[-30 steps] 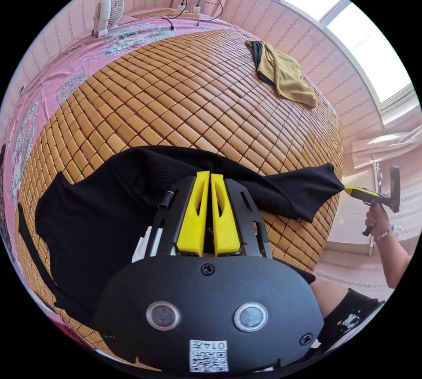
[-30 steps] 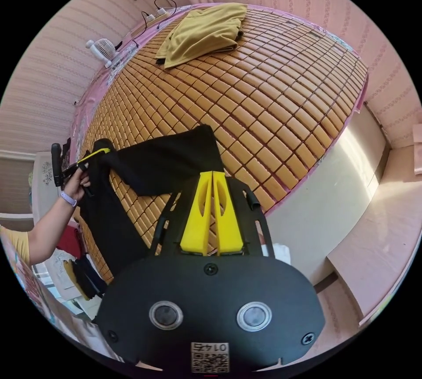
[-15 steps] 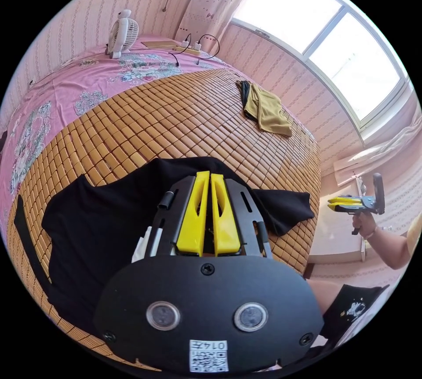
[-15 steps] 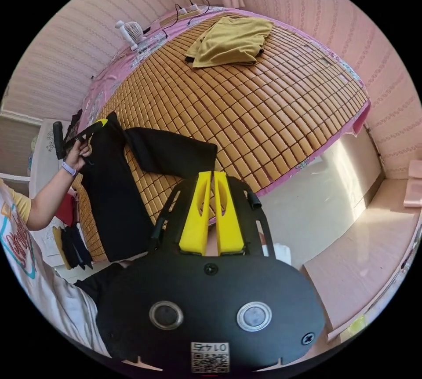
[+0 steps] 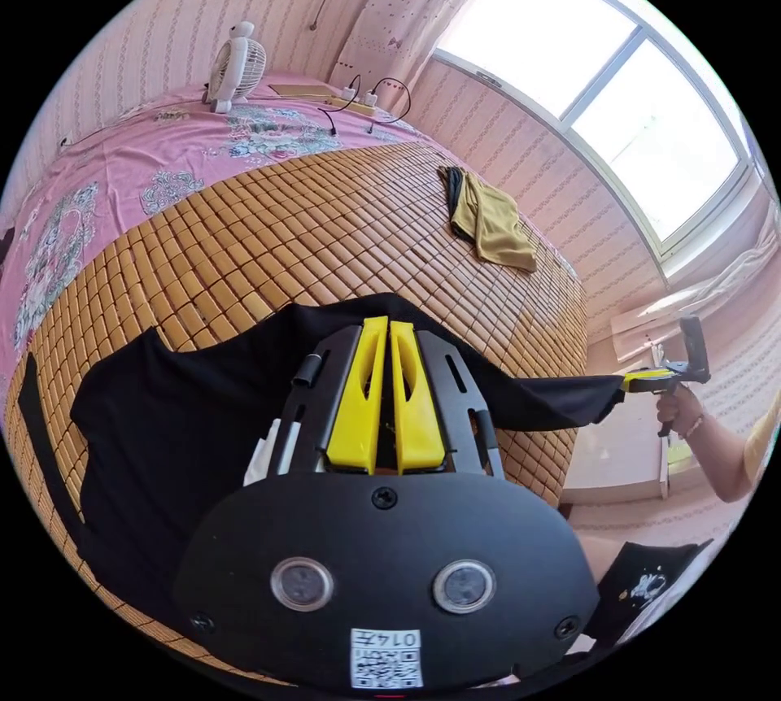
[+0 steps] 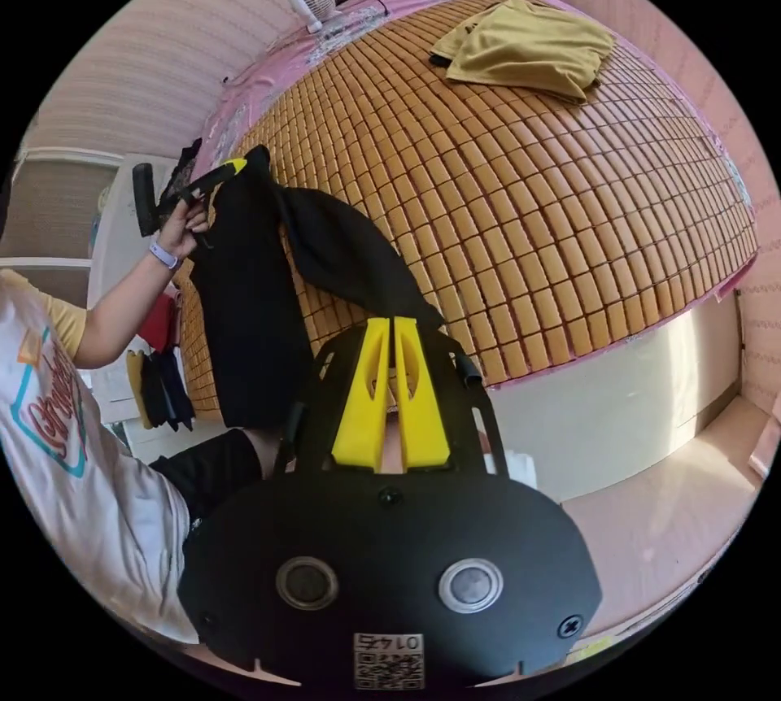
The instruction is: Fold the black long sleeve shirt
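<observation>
The black long sleeve shirt (image 5: 187, 424) lies spread on the bamboo mat (image 5: 285, 221), partly hanging over the bed's edge. My left gripper (image 5: 388, 321) is shut on the shirt's upper edge; in the right gripper view this left gripper (image 6: 234, 164), held by a hand, lifts the black shirt (image 6: 244, 311) at that edge. One sleeve (image 5: 561, 400) stretches sideways to my right gripper (image 5: 633, 382), which is shut on its end. In the right gripper view, the right gripper (image 6: 390, 321) meets the sleeve (image 6: 350, 254) at its tips.
An olive-yellow garment (image 5: 492, 225) (image 6: 529, 42) lies at the mat's far side. A small white fan (image 5: 236, 67) and a power strip (image 5: 350, 95) sit on the pink sheet near the wall. The person's body (image 6: 73, 473) stands beside the bed edge.
Half a second ago the right gripper was off the sleeve, which lay on the mat. Now it holds the sleeve end again and pulls it out taut. The left gripper kept its hold.
</observation>
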Available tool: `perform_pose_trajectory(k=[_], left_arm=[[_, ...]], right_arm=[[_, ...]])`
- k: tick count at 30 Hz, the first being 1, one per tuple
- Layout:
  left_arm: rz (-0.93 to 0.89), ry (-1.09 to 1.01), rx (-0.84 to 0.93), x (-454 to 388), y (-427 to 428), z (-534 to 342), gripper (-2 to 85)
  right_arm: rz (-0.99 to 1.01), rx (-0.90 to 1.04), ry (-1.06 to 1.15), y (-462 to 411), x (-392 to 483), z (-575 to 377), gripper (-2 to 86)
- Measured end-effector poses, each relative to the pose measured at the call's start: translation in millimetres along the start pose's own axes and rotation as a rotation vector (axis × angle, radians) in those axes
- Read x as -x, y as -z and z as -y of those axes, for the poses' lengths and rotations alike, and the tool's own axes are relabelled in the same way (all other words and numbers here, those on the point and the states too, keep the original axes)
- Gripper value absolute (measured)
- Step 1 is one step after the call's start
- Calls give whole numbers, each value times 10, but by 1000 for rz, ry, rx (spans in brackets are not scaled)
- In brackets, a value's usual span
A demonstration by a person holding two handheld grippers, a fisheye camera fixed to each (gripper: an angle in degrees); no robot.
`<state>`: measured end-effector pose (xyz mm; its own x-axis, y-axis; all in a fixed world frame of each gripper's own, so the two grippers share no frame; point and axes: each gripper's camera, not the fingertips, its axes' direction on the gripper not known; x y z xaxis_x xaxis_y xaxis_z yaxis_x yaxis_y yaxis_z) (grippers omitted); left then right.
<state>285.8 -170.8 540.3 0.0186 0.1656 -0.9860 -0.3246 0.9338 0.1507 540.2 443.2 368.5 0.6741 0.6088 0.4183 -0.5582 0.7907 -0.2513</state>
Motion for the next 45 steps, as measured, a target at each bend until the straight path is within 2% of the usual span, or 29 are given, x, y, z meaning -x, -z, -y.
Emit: perform_pose_trajectory(k=[2, 4, 6, 10, 14, 16, 17, 23, 26, 33, 37, 41, 45], left_arm=[[-3, 84, -31, 21, -160, 30, -8], [-30, 147, -23, 64, -282, 33, -5], [1, 174, 5, 56, -318, 64, 0], [84, 97, -22, -98, -162, 112, 4], [208, 120, 95, -44, -400, 93, 24], [271, 109, 206, -32, -590, 69, 23], [272, 87, 166, -75, -544, 63, 10], [307, 114, 169, -118, -524, 199, -9], [303, 91, 152, -163, -508, 285, -10], [297, 84, 157, -282, -372, 286, -10], [202, 166, 131, -267, -123, 209, -10], [182, 127, 63, -493, 316, 79, -10], [148, 110, 23, -660, 762, -188, -10]], right_arm=[[-1, -104, -42, 238, -135, 98, 7], [-103, -214, -86, 320, -296, 248, 15], [-180, -240, -140, 230, -363, 326, 24], [-246, -164, -165, -189, -252, 439, 40], [-385, -54, -112, -639, -34, 544, 19], [-480, -85, -83, -748, 128, 526, 6], [-501, -76, -98, -766, 148, 527, 3], [-516, -73, -113, -820, 362, 514, -7], [-591, -98, -135, -805, 451, 576, -6], [-546, -101, -141, -771, 569, 786, -6], [-514, -108, -178, -763, 750, 819, -8], [-515, -144, -132, -756, 1106, 811, -9], [-535, -22, -84, -1060, 1383, 829, -9]])
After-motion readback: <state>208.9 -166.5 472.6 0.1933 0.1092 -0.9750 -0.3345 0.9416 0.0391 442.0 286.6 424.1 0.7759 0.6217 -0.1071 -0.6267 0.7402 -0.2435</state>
